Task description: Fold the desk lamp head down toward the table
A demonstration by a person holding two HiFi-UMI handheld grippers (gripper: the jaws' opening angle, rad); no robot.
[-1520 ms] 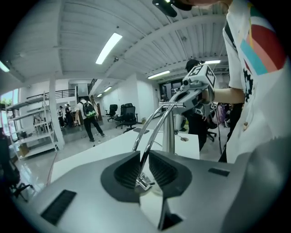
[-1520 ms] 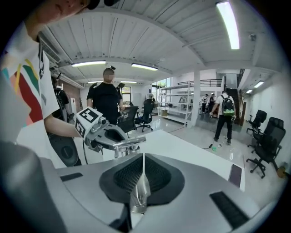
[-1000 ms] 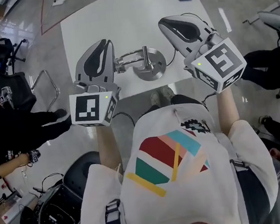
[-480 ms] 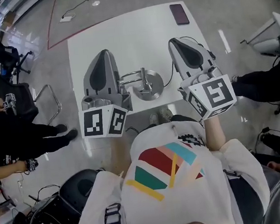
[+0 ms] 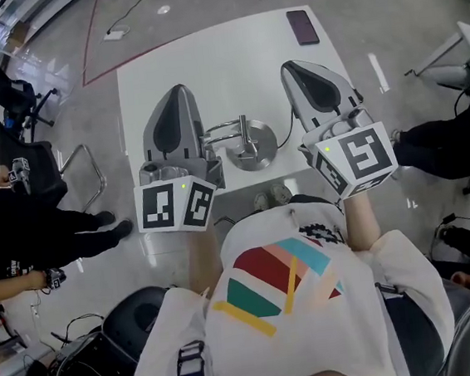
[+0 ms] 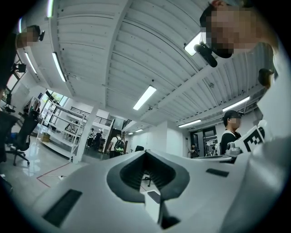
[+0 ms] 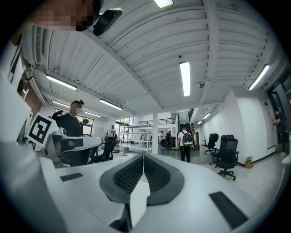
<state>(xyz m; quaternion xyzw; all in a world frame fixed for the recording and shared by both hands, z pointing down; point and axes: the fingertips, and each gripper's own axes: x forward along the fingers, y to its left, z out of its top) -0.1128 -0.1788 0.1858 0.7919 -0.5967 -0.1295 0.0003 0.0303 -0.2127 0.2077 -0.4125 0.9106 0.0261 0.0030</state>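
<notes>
The silver desk lamp [image 5: 245, 143] stands on its round base near the front edge of the white table [image 5: 205, 61], its chrome arm lying low and reaching left from the base. The left gripper [image 5: 176, 89] hangs just left of the lamp, over the end of that arm, with its jaws pressed fully together and nothing between them. The right gripper [image 5: 291, 66] hangs just right of the lamp, clear of it, its jaws likewise closed on nothing, and a dark phone [image 5: 302, 26] lies well beyond the lamp near the table's far right corner.
</notes>
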